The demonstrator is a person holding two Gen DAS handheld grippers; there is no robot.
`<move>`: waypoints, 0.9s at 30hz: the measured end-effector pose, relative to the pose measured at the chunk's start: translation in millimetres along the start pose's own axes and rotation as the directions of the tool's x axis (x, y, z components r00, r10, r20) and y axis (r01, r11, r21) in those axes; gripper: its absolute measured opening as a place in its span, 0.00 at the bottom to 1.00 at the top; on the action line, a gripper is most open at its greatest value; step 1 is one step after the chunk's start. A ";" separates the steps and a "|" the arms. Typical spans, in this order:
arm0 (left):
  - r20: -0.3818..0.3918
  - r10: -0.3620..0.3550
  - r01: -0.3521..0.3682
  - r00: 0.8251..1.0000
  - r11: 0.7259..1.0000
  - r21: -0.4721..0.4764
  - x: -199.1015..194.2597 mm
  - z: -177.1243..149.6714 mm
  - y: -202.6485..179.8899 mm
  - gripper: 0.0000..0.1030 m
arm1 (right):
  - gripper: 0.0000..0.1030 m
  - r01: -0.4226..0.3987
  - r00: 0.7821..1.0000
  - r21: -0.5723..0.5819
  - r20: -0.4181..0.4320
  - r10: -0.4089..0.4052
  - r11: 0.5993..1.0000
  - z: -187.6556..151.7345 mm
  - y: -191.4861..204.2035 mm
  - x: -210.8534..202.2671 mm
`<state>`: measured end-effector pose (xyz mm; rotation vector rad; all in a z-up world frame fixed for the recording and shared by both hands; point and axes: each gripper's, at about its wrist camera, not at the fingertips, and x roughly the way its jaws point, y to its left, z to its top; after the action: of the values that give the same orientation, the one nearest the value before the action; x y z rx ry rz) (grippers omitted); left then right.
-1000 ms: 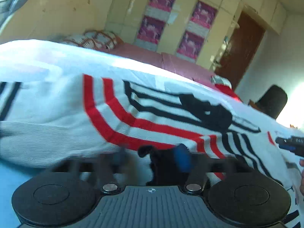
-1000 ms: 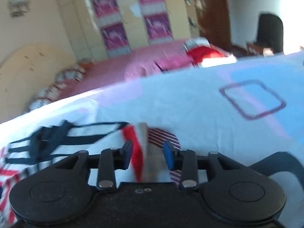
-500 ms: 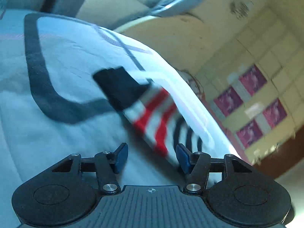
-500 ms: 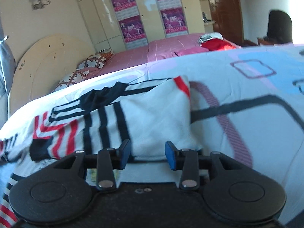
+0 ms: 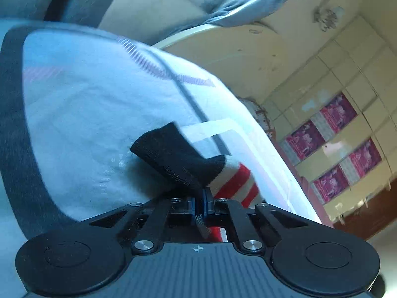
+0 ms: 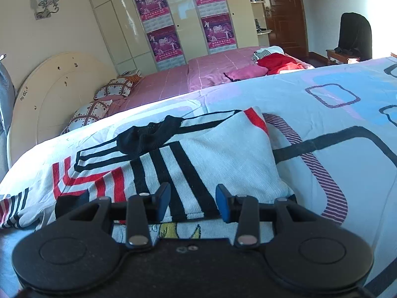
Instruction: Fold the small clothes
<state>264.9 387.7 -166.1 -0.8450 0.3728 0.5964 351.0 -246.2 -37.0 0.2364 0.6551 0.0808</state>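
A small white knit sweater (image 6: 198,154) with black and red stripes and a black collar (image 6: 148,136) lies partly folded on the patterned bed sheet (image 6: 335,114). My right gripper (image 6: 193,202) is open and empty, hovering just over the sweater's near hem. My left gripper (image 5: 201,202) is shut on the sweater's sleeve end, where a black cuff (image 5: 173,159) sticks up past the fingers and red stripes (image 5: 235,183) show beside it.
A second bed with a pink cover (image 6: 211,72), pillows (image 6: 114,87) and a red cloth pile (image 6: 280,62) stands behind. A rounded cream headboard (image 6: 54,92) is at the left. A wardrobe with posters (image 6: 161,24), a brown door (image 6: 280,12) and a dark chair (image 6: 354,34) line the far wall.
My left gripper has closed on the sleeve's black cuff, which it was open beside before. My right gripper let go of the folded edge earlier and has stayed open over the sweater.
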 end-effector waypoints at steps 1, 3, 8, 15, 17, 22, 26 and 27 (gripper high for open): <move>0.014 -0.018 0.017 1.000 0.999 0.039 -4.9 0.4 -8.6 0.05 | 0.38 0.004 1.000 0.002 0.000 -0.004 1.000 -0.9 -0.8 -0.8; 0.038 -0.068 0.064 0.997 0.993 0.097 -15.3 0.0 -29.0 0.04 | 0.38 0.010 1.000 0.010 -0.002 -0.010 1.000 -2.4 -3.2 -2.0; 0.018 -0.247 0.228 0.969 0.917 0.328 -42.2 -17.0 -120.3 0.04 | 0.38 0.016 1.000 0.029 -0.004 -0.016 0.999 -3.9 -8.9 -3.4; -0.193 -0.330 0.377 0.924 0.706 0.599 -53.8 -113.8 -254.5 0.05 | 0.38 0.009 1.000 0.041 0.008 -0.009 0.999 -3.0 -17.4 -11.9; -0.251 -0.323 0.406 0.913 0.651 0.642 -53.3 -145.6 -282.9 0.05 | 0.38 0.012 1.000 0.057 0.004 -0.013 0.998 -4.5 -22.6 -15.5; -0.441 -0.236 0.495 0.866 0.533 0.686 -48.9 -224.2 -333.5 0.05 | 0.41 0.020 1.000 0.083 -0.014 -0.019 0.996 -8.1 -34.1 -23.3; -0.441 -0.257 0.509 0.860 0.482 0.713 -86.0 -241.4 -334.7 0.41 | 0.48 -0.007 1.000 0.096 -0.018 0.009 0.995 -5.0 -34.1 -23.7; -0.435 -0.285 0.519 0.854 0.503 0.691 -96.0 -231.1 -324.8 0.57 | 0.49 -0.020 1.000 0.095 -0.015 0.022 0.995 -3.8 -31.9 -22.5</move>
<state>376.3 5.6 -67.5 -0.0987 0.6019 -0.1806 330.9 -279.7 -34.3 0.3341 0.6733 0.0721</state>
